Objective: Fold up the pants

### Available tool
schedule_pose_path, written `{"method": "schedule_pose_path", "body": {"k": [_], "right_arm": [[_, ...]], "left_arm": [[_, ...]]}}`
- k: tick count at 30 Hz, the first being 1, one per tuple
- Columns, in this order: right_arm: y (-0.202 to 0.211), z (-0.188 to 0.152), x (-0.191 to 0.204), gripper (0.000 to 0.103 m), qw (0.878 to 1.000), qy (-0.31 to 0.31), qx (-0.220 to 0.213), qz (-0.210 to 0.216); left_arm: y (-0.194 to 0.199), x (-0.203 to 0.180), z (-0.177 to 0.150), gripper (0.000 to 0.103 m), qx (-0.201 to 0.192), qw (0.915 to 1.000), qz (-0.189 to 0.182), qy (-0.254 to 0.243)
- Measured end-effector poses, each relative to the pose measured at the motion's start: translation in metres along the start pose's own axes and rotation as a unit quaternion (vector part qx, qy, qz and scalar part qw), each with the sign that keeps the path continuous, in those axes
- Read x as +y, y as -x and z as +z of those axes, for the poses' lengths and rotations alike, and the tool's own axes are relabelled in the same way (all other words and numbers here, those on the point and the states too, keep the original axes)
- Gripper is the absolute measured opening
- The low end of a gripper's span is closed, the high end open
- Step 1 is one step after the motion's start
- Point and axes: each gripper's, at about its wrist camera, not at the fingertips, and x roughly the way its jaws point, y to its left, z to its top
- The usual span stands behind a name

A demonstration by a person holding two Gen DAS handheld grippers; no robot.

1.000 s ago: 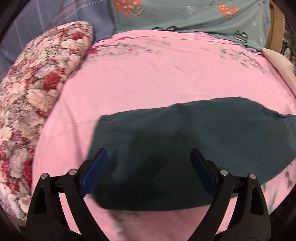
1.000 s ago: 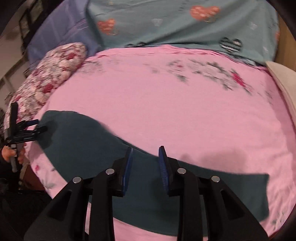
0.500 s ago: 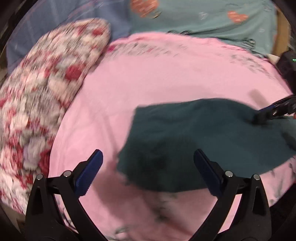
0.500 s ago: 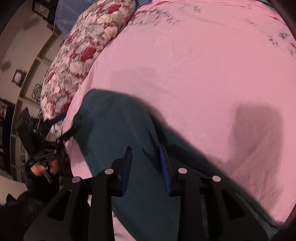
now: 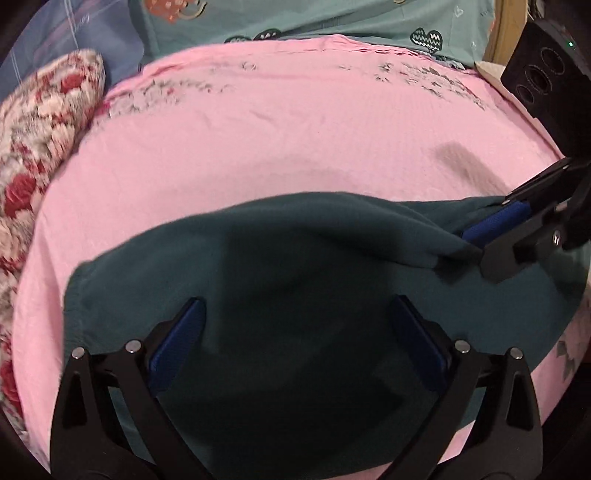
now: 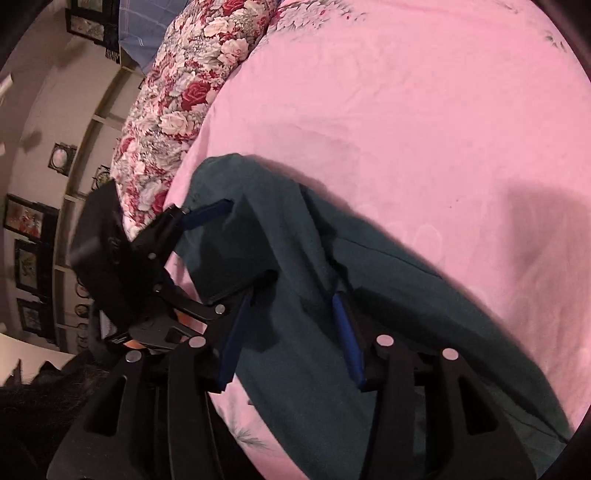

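Observation:
Dark teal pants lie across the pink bedsheet, with one part folded over into a raised ridge. My left gripper hangs wide open just above the near part of the pants, with nothing between its pads. In the left wrist view my right gripper comes in from the right at the end of that ridge. In the right wrist view the right gripper straddles the ridge of the pants. Its jaws are opening and the pads stand off the cloth. The left gripper shows there too, open over the pants' far end.
A floral pillow lies along the left edge of the bed, also in the right wrist view. A teal heart-print blanket and a wooden bed frame close off the far side. A wall with framed pictures stands beyond the bed.
The right gripper swung left across the bed with the pants cloth and its jaws have widened. The left gripper swung off toward the pillow, then came back over the pants, spreading slightly wider.

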Motion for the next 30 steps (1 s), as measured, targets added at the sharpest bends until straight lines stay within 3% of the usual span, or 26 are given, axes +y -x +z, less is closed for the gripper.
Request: {"method": "schedule_pose_path", "body": {"k": [4, 7, 13, 15, 19, 22, 30], "right_arm": [[-0.002, 0.026, -0.009, 0.048, 0.999, -0.030, -0.015, 0.000], [-0.020, 0.042, -0.008, 0.048, 0.999, -0.038, 0.006, 0.001], [-0.034, 0.025, 0.021, 0.057, 0.997, 0.005, 0.067, 0.050], [-0.035, 0.018, 0.017, 0.058, 0.993, -0.006, 0.084, 0.087], [-0.038, 0.016, 0.000, 0.057, 0.989, -0.052, 0.080, 0.111], [-0.035, 0.019, -0.001, 0.057, 0.991, -0.069, 0.059, 0.097], [-0.014, -0.001, -0.010, 0.057, 0.992, -0.094, 0.069, 0.044]], "left_arm": [[-0.001, -0.004, 0.000, 0.101, -0.004, 0.9999, 0.008, -0.008], [0.000, -0.002, 0.000, 0.101, -0.004, 1.0000, 0.004, -0.004], [0.009, -0.005, -0.003, 0.101, -0.017, 0.9988, 0.045, -0.008], [0.010, -0.005, -0.004, 0.101, -0.020, 0.9983, 0.054, -0.012], [0.007, 0.001, -0.004, 0.101, -0.015, 0.9991, 0.041, -0.005], [0.007, 0.003, -0.005, 0.101, -0.014, 0.9993, 0.035, 0.000], [0.008, 0.004, -0.007, 0.101, -0.016, 0.9993, 0.033, 0.001]]}}
